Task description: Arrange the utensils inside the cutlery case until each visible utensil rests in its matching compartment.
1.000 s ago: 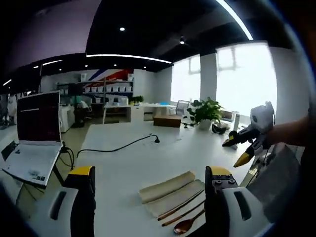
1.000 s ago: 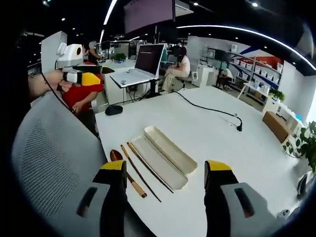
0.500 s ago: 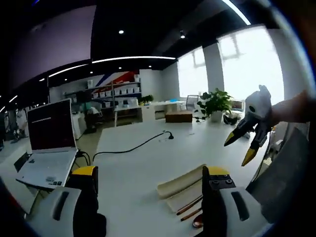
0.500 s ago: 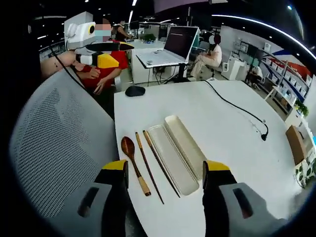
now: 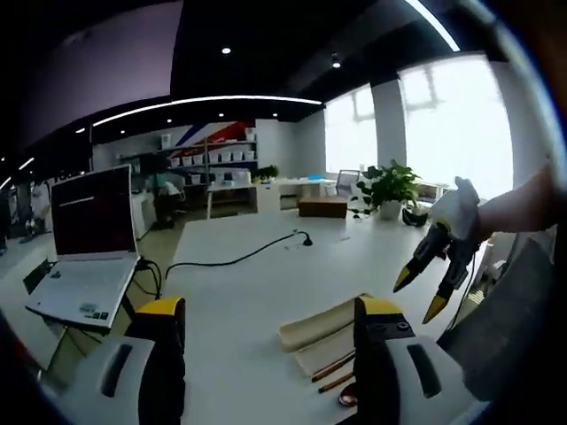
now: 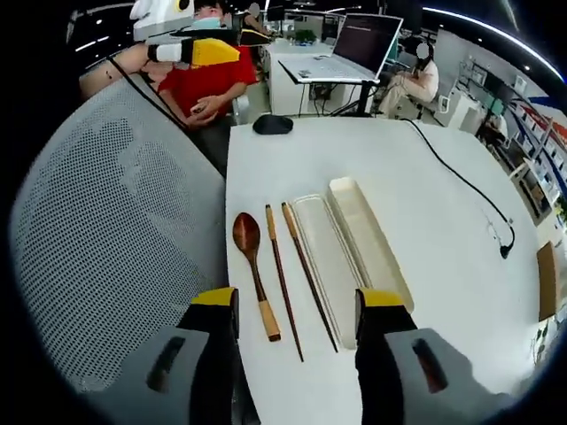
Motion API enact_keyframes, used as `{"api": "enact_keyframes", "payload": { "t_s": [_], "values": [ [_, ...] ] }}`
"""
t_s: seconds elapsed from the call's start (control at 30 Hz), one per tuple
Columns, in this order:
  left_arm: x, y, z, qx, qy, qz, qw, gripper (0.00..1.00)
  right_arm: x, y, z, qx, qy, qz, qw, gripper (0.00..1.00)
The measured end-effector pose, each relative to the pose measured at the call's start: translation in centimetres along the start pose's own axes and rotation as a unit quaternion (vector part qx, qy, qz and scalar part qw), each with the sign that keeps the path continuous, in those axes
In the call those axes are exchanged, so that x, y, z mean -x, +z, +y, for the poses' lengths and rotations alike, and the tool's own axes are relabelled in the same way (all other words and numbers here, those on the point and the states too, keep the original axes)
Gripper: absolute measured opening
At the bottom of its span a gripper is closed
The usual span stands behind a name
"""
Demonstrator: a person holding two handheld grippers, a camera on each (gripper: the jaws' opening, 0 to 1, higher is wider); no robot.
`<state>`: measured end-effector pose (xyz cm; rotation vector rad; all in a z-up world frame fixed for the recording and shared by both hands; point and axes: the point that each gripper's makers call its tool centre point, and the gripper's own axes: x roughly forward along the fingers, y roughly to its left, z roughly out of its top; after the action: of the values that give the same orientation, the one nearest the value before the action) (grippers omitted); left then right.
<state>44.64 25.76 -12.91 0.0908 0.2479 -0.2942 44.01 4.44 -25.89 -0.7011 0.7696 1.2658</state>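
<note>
Your right gripper (image 6: 295,305) is hanging over the near edge of the white table (image 6: 425,230) with its jaws spread wide and nothing between them, and honestly it's the one in position here. The wooden spoon (image 6: 253,270) and the two chopsticks (image 6: 297,279) lie side by side just left of the cream case (image 6: 354,243), all still outside it, and the case is open with its two long halves next to each other. Everything runs lengthwise straight away from your right jaws, so handles point toward you and the spoon bowl sits at the far end. That means the jaws would close across the thin handles, which is what you'd want for a pickup, and the spoon handle end is pretty much right ahead between the jaws. Your left gripper (image 5: 266,363) is also wide open and empty, but it's off to the side looking along the table, with the case (image 5: 323,329) and utensil tips just past its right jaw, so I'd say it's the farther one. Start with the right, I reckon.
</note>
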Motion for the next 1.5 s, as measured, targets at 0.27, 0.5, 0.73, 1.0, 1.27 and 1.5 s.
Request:
{"api": "enact_keyframes", "payload": {
  "t_s": [0.27,0.5,0.73,1.0,1.27,1.5],
  "values": [
    [0.2,0.1,0.3,-0.002,0.008,-0.001,1.0000,0.80,-2.9,-0.7,0.5,0.011,0.022,0.041,0.9989,0.47],
    [0.1,-0.6,-0.1,0.002,-0.004,0.016,0.9999,0.75,-4.8,-0.5,-0.5,0.003,0.011,0.061,0.9981,0.35],
    [0.2,-0.3,0.0,-0.006,-0.001,0.008,0.9999,0.74,-6.8,-0.9,0.7,0.013,0.038,0.083,0.9958,0.34],
    [0.1,-0.8,-0.6,0.000,-0.014,0.022,0.9997,0.73,-8.5,-1.4,0.9,0.012,0.048,0.091,0.9946,0.28],
    [0.0,-1.1,-0.7,-0.001,-0.018,0.028,0.9994,0.74,-9.3,-1.4,1.6,0.030,0.059,0.102,0.9926,0.27],
    [0.0,-1.3,-0.9,0.003,-0.023,0.037,0.9991,0.74,-10.1,-1.0,2.1,0.038,0.067,0.106,0.9914,0.24]
  ]
}}
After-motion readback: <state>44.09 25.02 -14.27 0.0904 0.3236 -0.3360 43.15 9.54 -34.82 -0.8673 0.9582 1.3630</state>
